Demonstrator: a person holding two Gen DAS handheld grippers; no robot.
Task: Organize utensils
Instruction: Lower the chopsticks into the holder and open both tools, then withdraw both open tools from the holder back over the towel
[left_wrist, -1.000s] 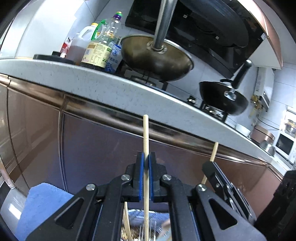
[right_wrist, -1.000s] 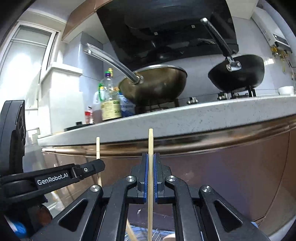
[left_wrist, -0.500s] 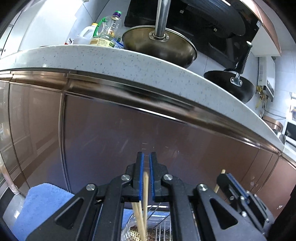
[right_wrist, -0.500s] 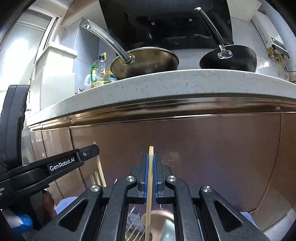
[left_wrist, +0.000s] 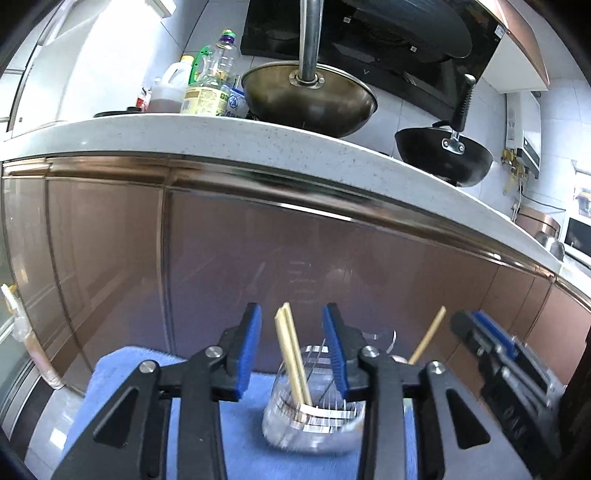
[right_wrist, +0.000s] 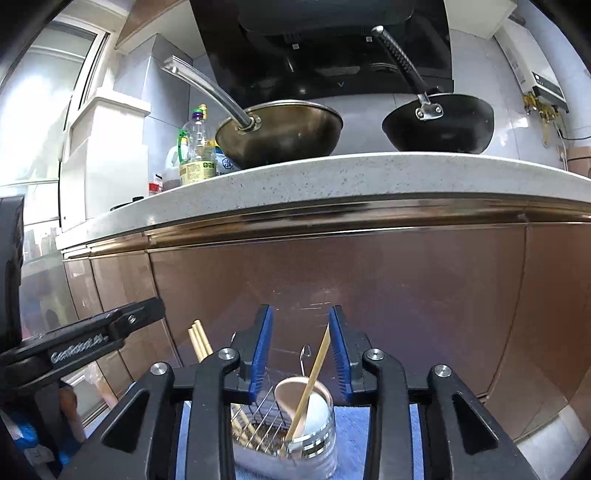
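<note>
My left gripper (left_wrist: 291, 326) has its blue pads apart, its jaws opening. Two pale wooden chopsticks (left_wrist: 291, 354) stand loose between the pads, their lower ends in a shiny wire utensil holder (left_wrist: 314, 417). In the right wrist view my right gripper (right_wrist: 301, 328) is opening too. A single chopstick (right_wrist: 314, 376) leans between its pads, near the right one, and rests in the holder (right_wrist: 295, 439) beside a beige spoon (right_wrist: 291, 395). The same chopstick (left_wrist: 428, 339) shows right of the left gripper, and the pair of chopsticks (right_wrist: 199, 341) shows left of the right gripper.
The holder stands on a blue mat (left_wrist: 147, 373) in front of brown cabinet doors (left_wrist: 332, 266). Above juts a speckled counter edge (right_wrist: 369, 173) with a brass wok (right_wrist: 280, 129), a black pan (right_wrist: 439, 125) and oil bottles (left_wrist: 210, 88).
Both grippers sank toward the holder. Each was shut on a chopstick; now both sets of pads stand apart and the chopsticks rest in the holder.
</note>
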